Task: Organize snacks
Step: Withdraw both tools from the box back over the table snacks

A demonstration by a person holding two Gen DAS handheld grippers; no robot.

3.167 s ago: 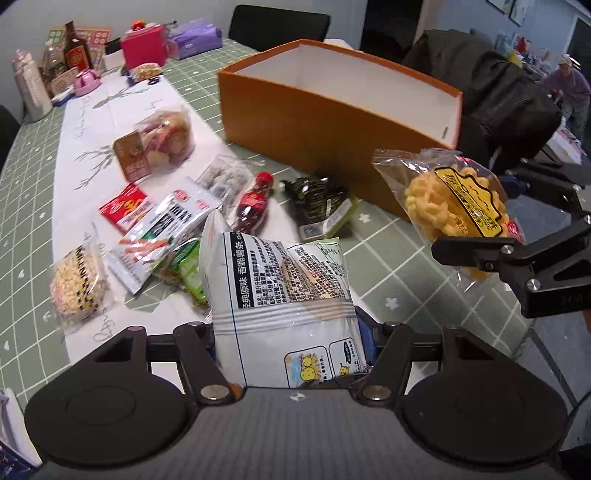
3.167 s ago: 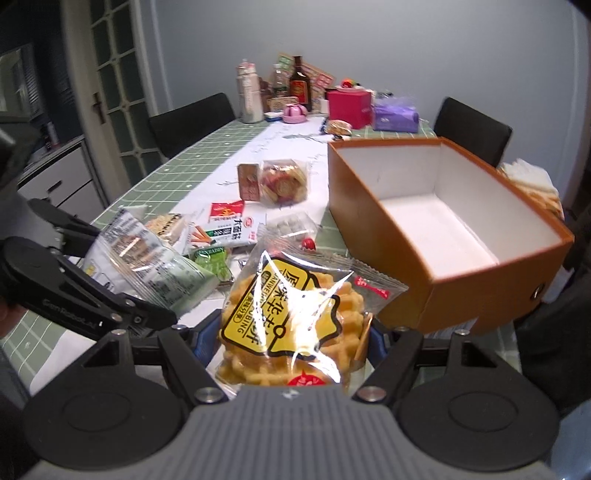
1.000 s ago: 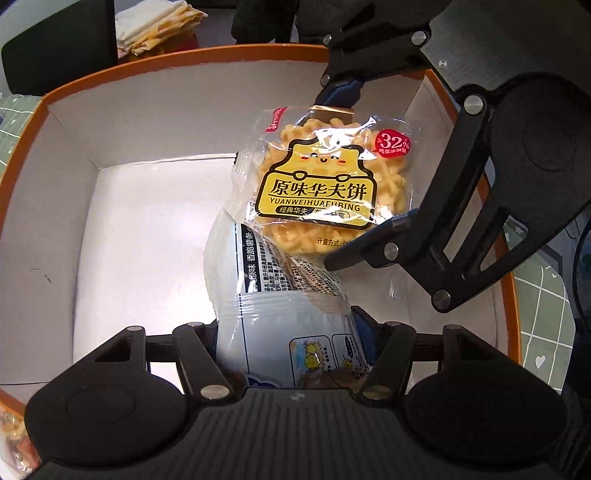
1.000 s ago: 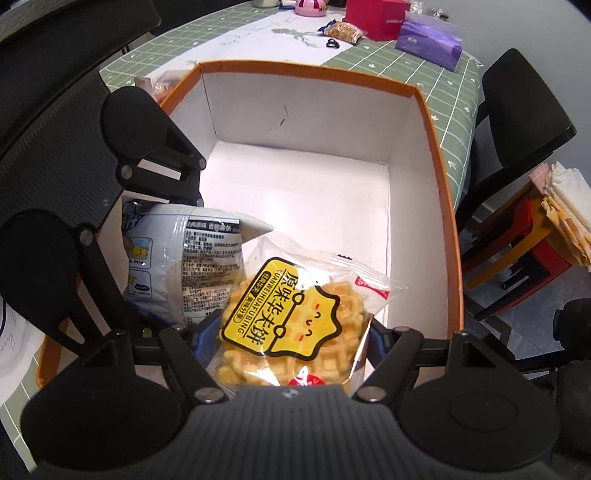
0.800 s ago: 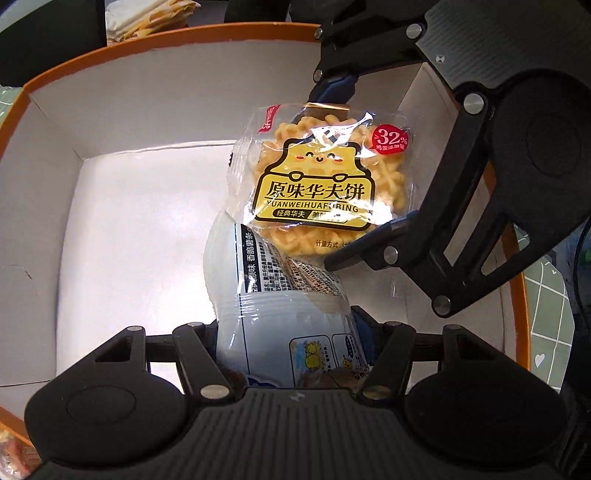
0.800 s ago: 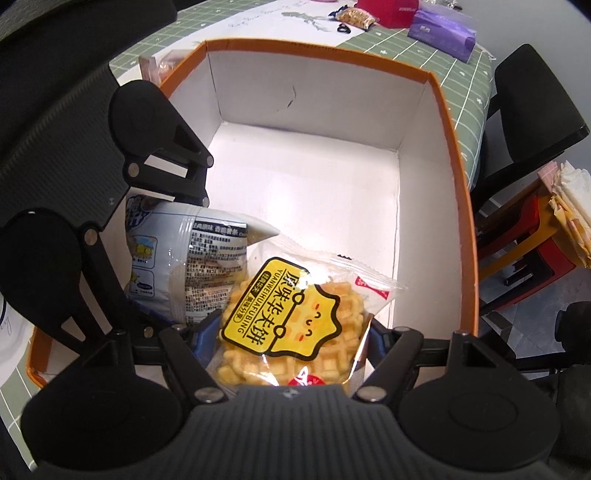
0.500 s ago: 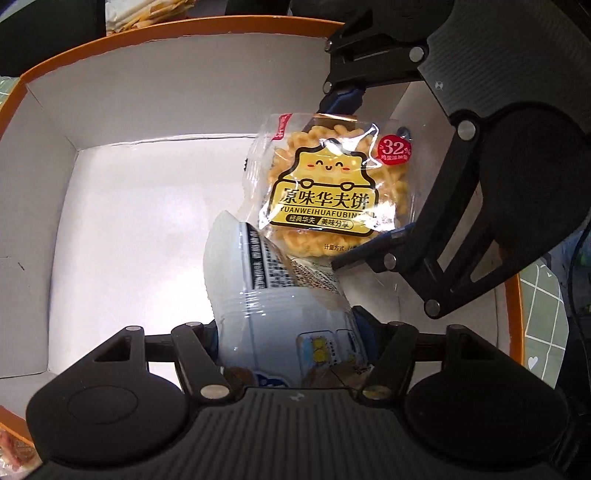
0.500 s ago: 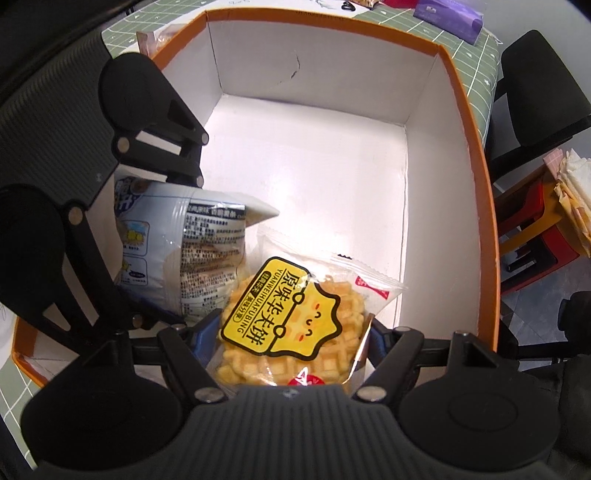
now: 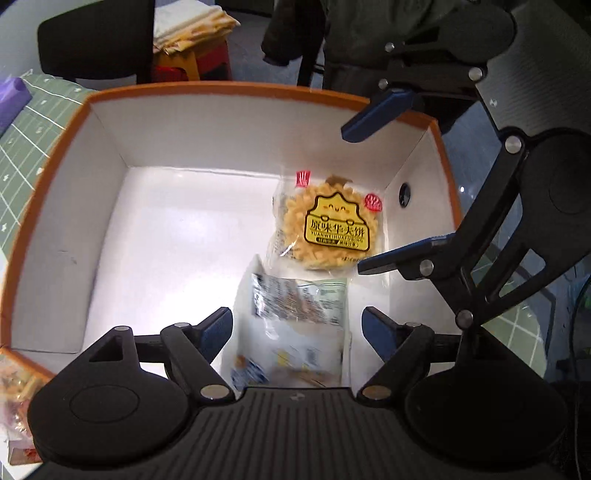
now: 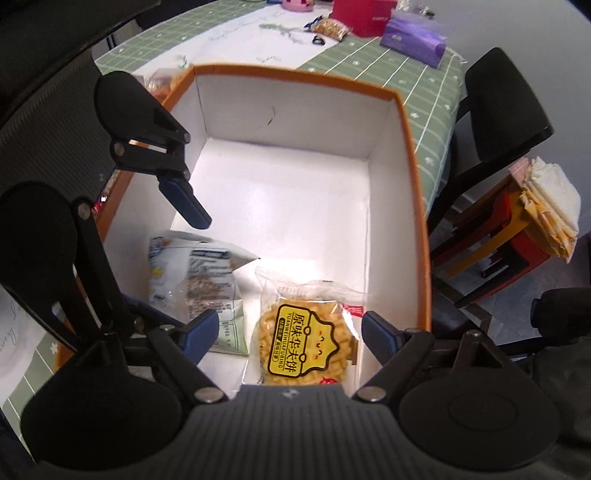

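An orange box (image 9: 221,88) with a white inside stands on the green checked table. On its floor lie a yellow waffle packet (image 9: 332,225) (image 10: 306,343) and, beside it, a white and grey snack bag (image 9: 295,325) (image 10: 199,280). My left gripper (image 9: 297,321) hangs over the bag, its jaws opening, with the pads clear of the bag. My right gripper (image 10: 290,321) (image 9: 352,199) hangs over the waffle packet with its jaws opening too, and the pads do not touch the packet. One of the left fingers (image 10: 184,201) shows in the right wrist view above the bag.
A black chair (image 9: 96,40) and a red stool with folded cloths (image 10: 546,206) stand beyond the box. A purple packet (image 10: 413,40) and a red box (image 10: 365,16) sit at the table's far end. More snack packets (image 9: 14,384) lie outside the box's left wall.
Both grippers have opened and let go. The snack bag and the waffle packet have dropped onto the box floor. Both grippers have risen a little above them.
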